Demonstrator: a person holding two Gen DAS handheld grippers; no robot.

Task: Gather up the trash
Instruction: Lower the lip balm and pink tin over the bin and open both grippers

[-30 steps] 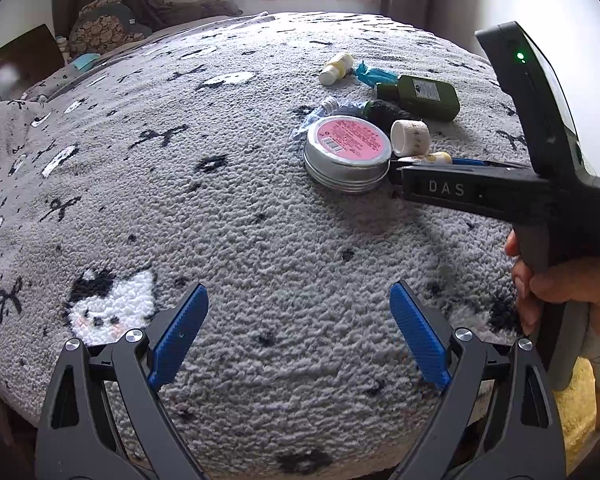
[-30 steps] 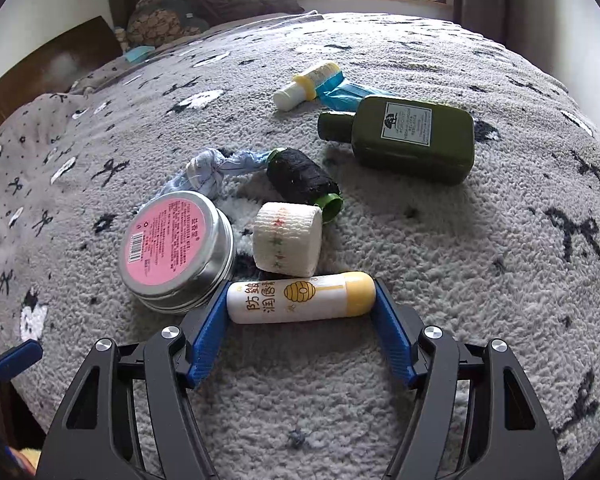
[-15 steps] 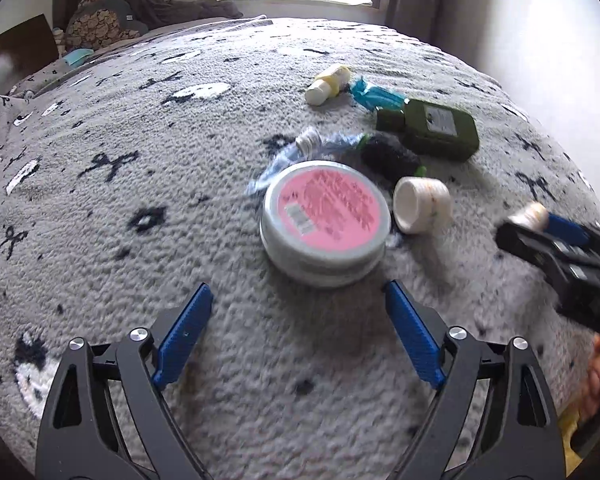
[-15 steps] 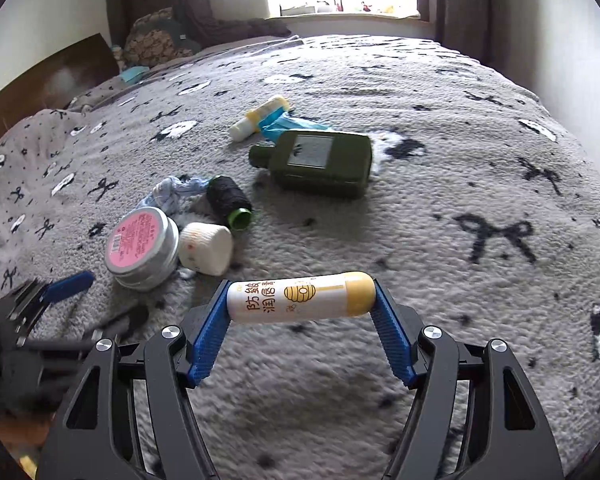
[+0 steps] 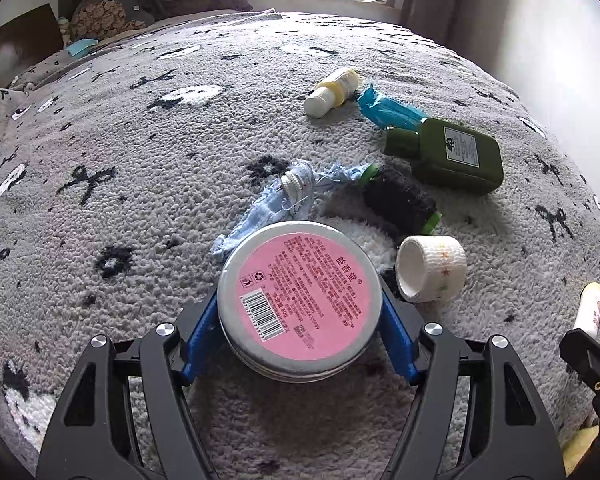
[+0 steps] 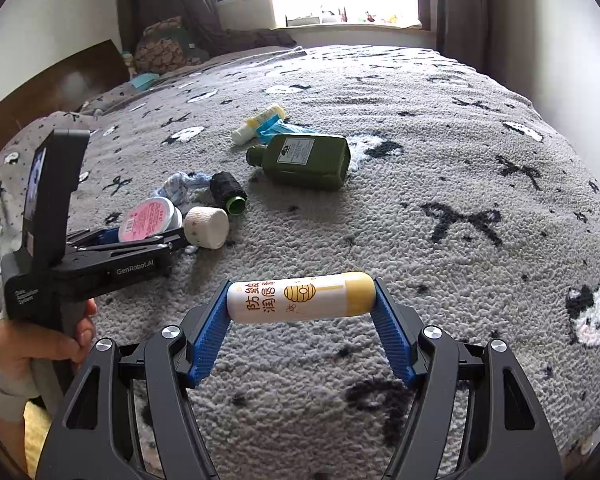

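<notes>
The pink-labelled tin (image 5: 299, 302), lying flat on the bed (image 5: 140, 160), is bracketed by the left gripper (image 5: 300, 320), whose jaws have just been closing onto its sides, while, farther right, the lip-balm tube (image 6: 300, 297) is pinched crosswise, end to end, by the right gripper (image 6: 301, 314).

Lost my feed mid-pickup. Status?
Left gripper fingers just closing around pink-labelled tin. Right gripper shut on lip balm tube, lifted. Bandage roll beside the tin.
</notes>
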